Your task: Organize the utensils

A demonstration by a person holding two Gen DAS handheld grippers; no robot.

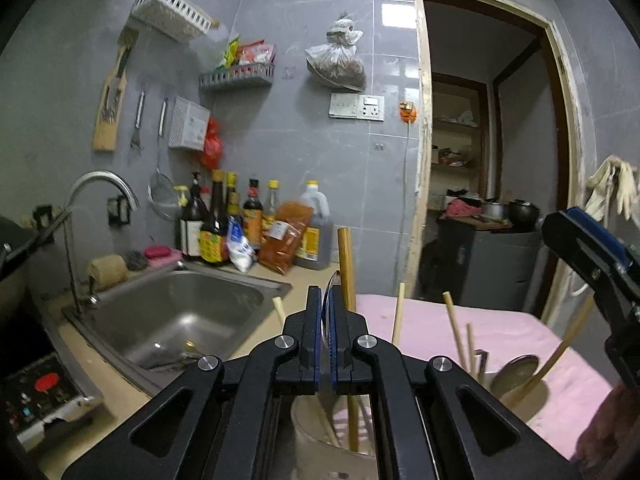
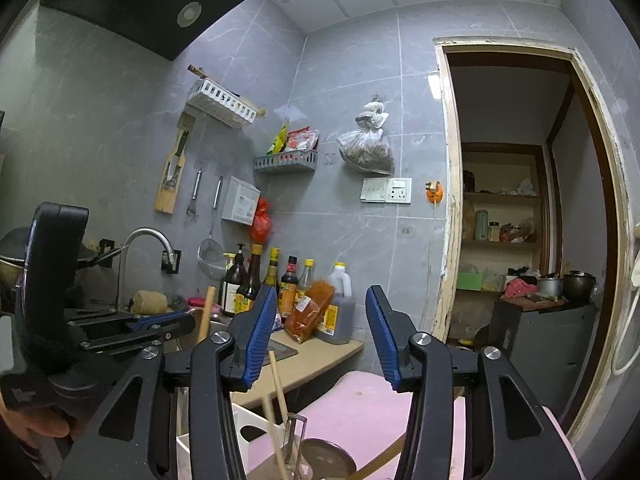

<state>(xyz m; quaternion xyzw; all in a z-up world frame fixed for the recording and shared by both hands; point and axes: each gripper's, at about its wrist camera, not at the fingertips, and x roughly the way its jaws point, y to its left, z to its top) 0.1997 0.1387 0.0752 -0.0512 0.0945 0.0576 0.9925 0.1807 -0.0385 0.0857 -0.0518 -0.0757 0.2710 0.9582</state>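
My left gripper (image 1: 327, 312) is shut on a metal spoon (image 1: 330, 292), whose thin edge shows between the blue pads, above a translucent utensil cup (image 1: 320, 436). A thick bamboo stick (image 1: 346, 268) stands in the cup behind the fingers. Several bamboo chopsticks (image 1: 454, 324) and a metal ladle (image 1: 514, 372) stand in a holder to the right, on the pink cloth (image 1: 500, 332). My right gripper (image 2: 322, 334) is open and empty above the chopsticks (image 2: 278, 396), the ladle (image 2: 326, 458) and a white holder (image 2: 248, 428). The left gripper also shows in the right wrist view (image 2: 160, 322).
A steel sink (image 1: 180, 312) with a faucet (image 1: 102, 184) lies to the left. Sauce bottles (image 1: 224, 220) and an oil jug (image 1: 316, 232) line the back of the counter. An open doorway (image 1: 488, 160) is at the right. Utensils and baskets hang on the grey tiled wall (image 1: 300, 40).
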